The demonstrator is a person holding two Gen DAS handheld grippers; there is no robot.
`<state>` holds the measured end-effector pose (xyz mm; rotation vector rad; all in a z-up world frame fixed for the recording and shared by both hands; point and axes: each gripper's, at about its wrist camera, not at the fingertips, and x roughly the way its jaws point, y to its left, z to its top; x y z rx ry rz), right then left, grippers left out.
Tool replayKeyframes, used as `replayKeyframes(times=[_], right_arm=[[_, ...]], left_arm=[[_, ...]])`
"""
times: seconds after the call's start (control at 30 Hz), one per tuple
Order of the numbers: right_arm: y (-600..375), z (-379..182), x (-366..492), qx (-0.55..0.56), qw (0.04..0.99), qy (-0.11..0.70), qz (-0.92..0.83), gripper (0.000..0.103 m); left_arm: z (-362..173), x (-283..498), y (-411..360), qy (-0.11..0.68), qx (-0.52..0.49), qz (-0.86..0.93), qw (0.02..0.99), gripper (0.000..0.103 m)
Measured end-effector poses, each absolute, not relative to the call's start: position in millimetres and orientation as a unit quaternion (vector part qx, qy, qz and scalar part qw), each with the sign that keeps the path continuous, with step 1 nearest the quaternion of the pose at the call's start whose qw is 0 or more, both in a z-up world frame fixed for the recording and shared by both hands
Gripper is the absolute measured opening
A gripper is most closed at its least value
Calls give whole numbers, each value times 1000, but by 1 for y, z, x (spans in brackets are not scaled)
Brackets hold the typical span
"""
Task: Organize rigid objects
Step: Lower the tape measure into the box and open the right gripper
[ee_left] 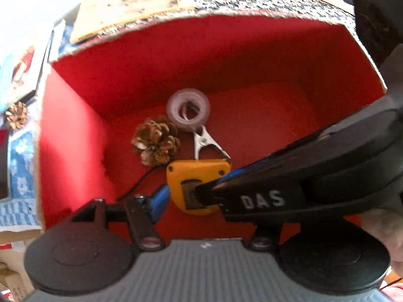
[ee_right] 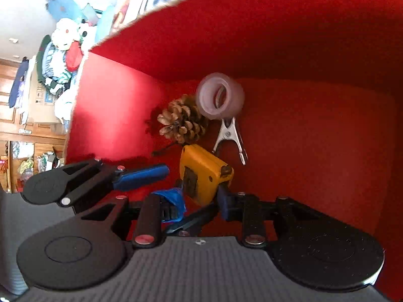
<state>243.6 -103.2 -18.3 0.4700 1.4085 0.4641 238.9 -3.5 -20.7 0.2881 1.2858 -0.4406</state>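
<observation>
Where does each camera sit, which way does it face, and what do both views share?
Left wrist view: on the left tool, looking down into the red box; its own blue finger shows, with the right tool reaching in.
Right wrist view: on the right tool, deep inside the red box, shut on the yellow tape measure; the left tool's finger shows.
Shared: tape measure, pine cone, tape roll, metal clip.

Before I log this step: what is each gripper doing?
Left gripper: open, holding nothing, inside the red box.
Right gripper: shut on the yellow tape measure.
</observation>
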Motion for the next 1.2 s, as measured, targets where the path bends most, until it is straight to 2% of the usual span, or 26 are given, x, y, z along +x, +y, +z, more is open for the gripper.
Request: replayKeyframes(times=[0.07, 0.13, 0.43, 0.77, 0.97, 1.0, 1.03, 1.2], right_arm=[[-106, -17, 242, 219, 716, 627, 215, 14], [-112, -17, 240, 239, 714, 621, 217, 14], [-125, -11, 234, 252, 733, 599, 202, 14], [-163, -19, 225, 343, 731, 571, 150, 13], [-160, -28, 231, 339, 707, 604, 140, 13], [-158, -29, 232, 335, 704, 608, 152, 13], [-157, -28, 234, 336, 703, 605, 166, 13], [-166, -29, 232, 353, 704, 595, 159, 13]], left_arm=[[-20, 241, 2, 589, 126, -200, 773, 72], [-22, 243, 9, 593, 109, -193, 774, 68], [-23, 243, 13, 591, 106, -140, 787, 69], [-22, 237, 17, 569, 98, -92, 812, 69], [-16, 227, 16, 536, 108, -97, 832, 70], [-17, 225, 14, 532, 116, -94, 833, 65], [-17, 224, 13, 527, 124, -91, 836, 65], [-14, 219, 5, 514, 132, -90, 843, 69]])
